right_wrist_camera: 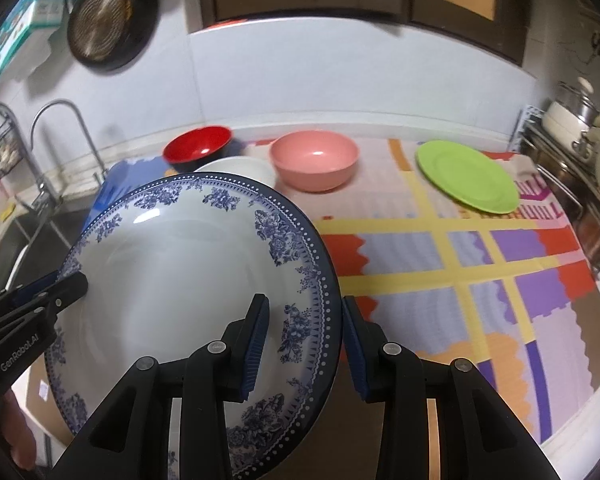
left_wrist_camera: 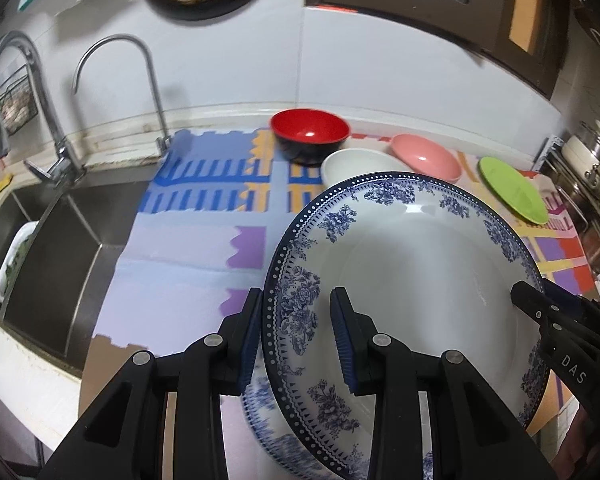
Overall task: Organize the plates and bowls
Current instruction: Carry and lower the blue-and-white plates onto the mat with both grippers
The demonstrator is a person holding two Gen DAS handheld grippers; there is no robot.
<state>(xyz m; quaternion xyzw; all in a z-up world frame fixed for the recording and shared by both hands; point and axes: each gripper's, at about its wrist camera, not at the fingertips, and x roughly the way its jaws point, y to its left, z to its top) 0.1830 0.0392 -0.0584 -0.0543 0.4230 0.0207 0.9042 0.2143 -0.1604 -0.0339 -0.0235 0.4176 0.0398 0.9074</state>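
Note:
A large white plate with a blue flower rim (left_wrist_camera: 412, 264) (right_wrist_camera: 180, 264) hangs tilted above the counter, held from both sides. My left gripper (left_wrist_camera: 297, 294) (right_wrist_camera: 72, 284) is shut on its left rim. On the opposite rim my right gripper (right_wrist_camera: 305, 300) (left_wrist_camera: 532, 300) is shut as well. Behind it stand a red bowl (left_wrist_camera: 310, 132) (right_wrist_camera: 198, 146), a white bowl (left_wrist_camera: 356, 162) (right_wrist_camera: 240, 168) partly hidden by the plate, and a pink bowl (left_wrist_camera: 426, 156) (right_wrist_camera: 314, 160). A green plate (left_wrist_camera: 514, 190) (right_wrist_camera: 466, 176) lies flat at the back right.
A colourful patterned mat (right_wrist_camera: 460, 280) covers the counter. A steel sink (left_wrist_camera: 60, 240) with two taps (left_wrist_camera: 148, 80) lies to the left, a white dish in it. A rack with pots (right_wrist_camera: 580, 152) stands on the right. A pan (right_wrist_camera: 104, 20) hangs on the wall.

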